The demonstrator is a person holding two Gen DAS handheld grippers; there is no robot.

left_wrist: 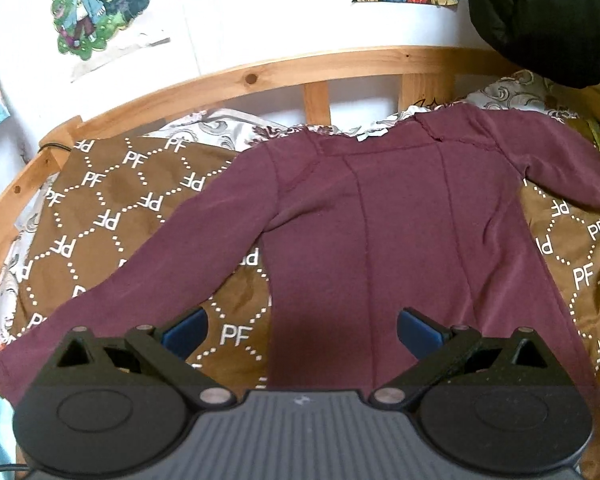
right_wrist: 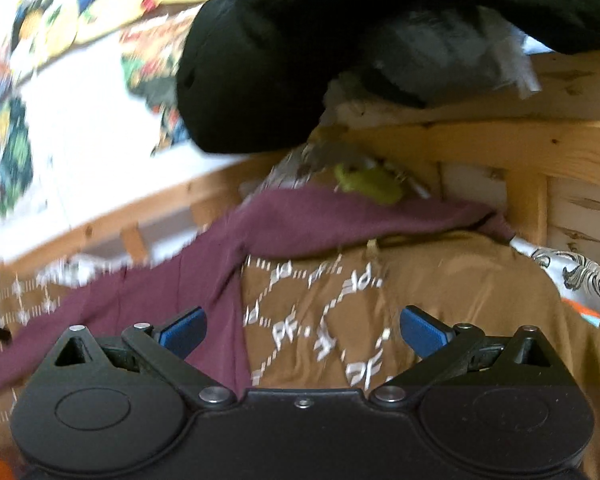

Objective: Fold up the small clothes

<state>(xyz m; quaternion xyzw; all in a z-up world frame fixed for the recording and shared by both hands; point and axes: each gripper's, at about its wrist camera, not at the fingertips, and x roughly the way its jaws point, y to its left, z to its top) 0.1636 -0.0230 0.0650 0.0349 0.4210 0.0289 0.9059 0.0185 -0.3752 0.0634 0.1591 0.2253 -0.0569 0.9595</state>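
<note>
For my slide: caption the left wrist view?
Open left tool above a maroon top spread flat on brown blanket.

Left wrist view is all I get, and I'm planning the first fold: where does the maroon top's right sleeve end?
Observer: The right sleeve runs to the bed's corner; its cuff lies against the wooden frame.
Operator: Anything lying near that sleeve?
Observer: Yes, a yellow-green object sits just behind it, beside the rail. Too blurred to identify.
Operator: Is the right gripper holding cloth?
Observer: No. The right gripper is open, above the maroon top's side edge and the brown PF-print cover.
</note>
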